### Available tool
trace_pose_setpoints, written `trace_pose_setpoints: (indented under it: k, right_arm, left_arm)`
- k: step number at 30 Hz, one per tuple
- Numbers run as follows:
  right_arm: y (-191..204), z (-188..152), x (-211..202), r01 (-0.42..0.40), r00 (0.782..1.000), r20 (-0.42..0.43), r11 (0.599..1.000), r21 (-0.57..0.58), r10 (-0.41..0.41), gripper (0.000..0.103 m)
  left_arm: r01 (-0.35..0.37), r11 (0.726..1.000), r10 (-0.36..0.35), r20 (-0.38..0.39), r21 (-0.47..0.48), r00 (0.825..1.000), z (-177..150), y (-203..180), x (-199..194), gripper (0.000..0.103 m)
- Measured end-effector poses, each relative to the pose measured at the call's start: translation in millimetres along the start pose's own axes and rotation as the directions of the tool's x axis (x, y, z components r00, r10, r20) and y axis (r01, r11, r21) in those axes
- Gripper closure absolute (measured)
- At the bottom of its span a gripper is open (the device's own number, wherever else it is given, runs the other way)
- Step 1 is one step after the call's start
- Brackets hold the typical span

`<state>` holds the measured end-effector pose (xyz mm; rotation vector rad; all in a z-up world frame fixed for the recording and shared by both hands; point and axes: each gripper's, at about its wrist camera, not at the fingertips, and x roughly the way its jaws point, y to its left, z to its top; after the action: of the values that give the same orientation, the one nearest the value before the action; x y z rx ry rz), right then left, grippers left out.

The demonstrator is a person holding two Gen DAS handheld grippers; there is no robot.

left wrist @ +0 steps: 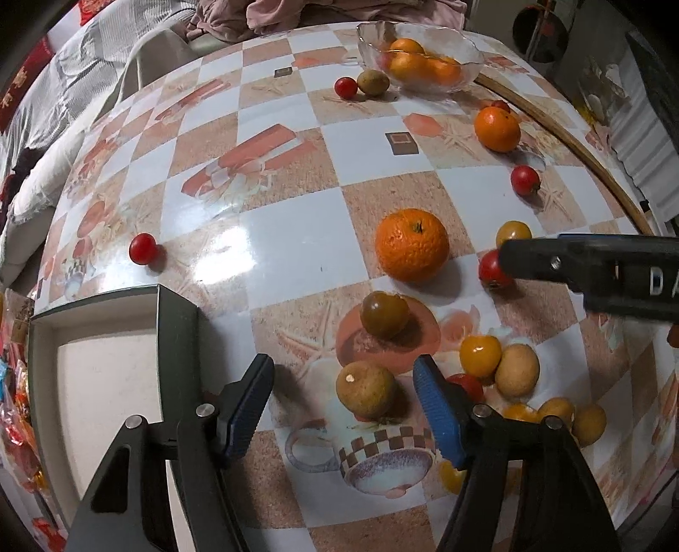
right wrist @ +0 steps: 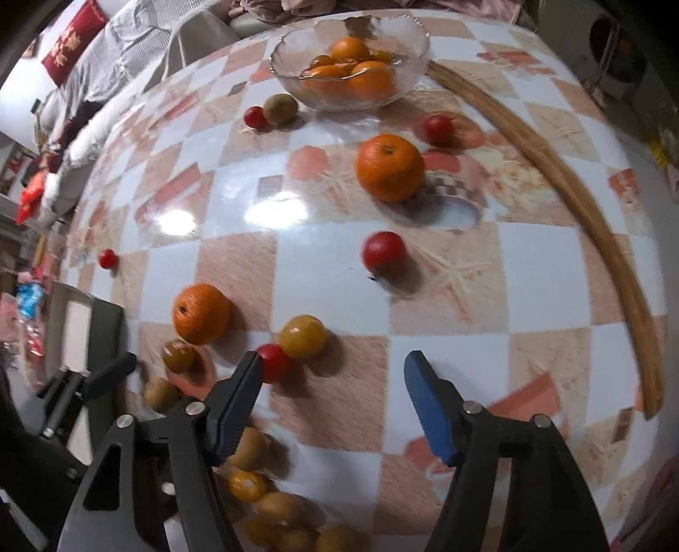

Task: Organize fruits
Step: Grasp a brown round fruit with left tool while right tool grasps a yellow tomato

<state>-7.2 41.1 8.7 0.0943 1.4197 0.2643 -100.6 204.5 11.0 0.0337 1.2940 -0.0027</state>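
Note:
Fruits lie scattered on a checkered tablecloth. My left gripper [left wrist: 343, 378] is open, its jaws either side of a brown-green round fruit [left wrist: 366, 388] on the table. An orange [left wrist: 411, 244], a dark olive tomato [left wrist: 384, 314] and a yellow tomato [left wrist: 480, 356] lie beyond. My right gripper [right wrist: 331, 373] is open and empty; a red tomato [right wrist: 275, 361] and a yellow tomato [right wrist: 303, 336] sit by its left finger. It shows in the left wrist view [left wrist: 594, 267] at right. A glass bowl [right wrist: 407, 34] at the far side holds oranges.
A dark tray with a white floor [left wrist: 106, 382] sits at the table's near left. A curved wooden stick [right wrist: 594, 204] lies along the right side. More red tomatoes [right wrist: 384, 253] and an orange [right wrist: 389, 166] lie mid-table. A pile of small fruits [right wrist: 276, 509] lies near the right gripper's base.

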Motion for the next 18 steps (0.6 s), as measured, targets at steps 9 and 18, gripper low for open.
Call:
trace_pose_setpoints:
  k: [9, 18]
  right_arm:
    - [11, 14, 8, -0.105, 0.994, -0.017, 0.994, 0.040, 0.105, 0.064]
    - [0, 4, -4, -0.069, 0.998, 0.001, 0.997, 0.019, 0.069, 0.083]
  left_arm:
    - [0.031, 0.999, -0.030, 0.005, -0.020, 1.000, 0, -2, -2, 0.054]
    - [0.062, 0.997, -0.062, 0.020, -0.051, 0.998, -3, 2, -5, 0.075]
